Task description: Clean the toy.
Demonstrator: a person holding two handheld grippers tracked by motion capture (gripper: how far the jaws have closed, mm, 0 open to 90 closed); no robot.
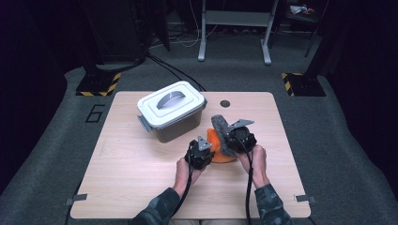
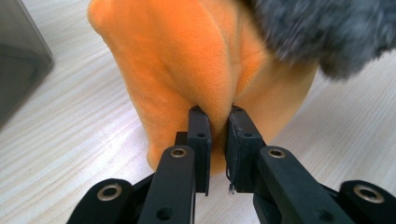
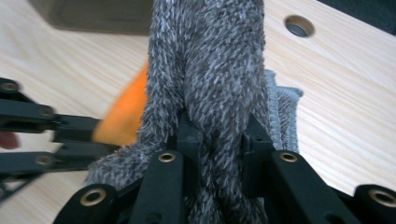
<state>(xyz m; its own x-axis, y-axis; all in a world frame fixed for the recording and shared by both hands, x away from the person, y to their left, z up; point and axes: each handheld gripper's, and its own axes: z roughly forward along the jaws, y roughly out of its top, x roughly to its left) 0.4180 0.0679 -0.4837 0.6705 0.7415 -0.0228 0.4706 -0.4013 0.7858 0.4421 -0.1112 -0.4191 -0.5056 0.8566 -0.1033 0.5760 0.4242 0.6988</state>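
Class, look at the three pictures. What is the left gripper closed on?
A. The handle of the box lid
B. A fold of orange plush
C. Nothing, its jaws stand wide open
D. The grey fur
B: in the left gripper view the left gripper has its jaws pinched shut on a fold of the orange plush, while the grey fur sits in the right gripper.

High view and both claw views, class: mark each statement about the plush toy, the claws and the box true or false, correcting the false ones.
1. The left claw pinches the orange plush. True.
2. The right claw hangs open over bare table. False: it is shut on the grey fur.
3. The box has its lid on. True.
4. The box sits between the two claws. False: it stands beyond them, to the left in the high view.
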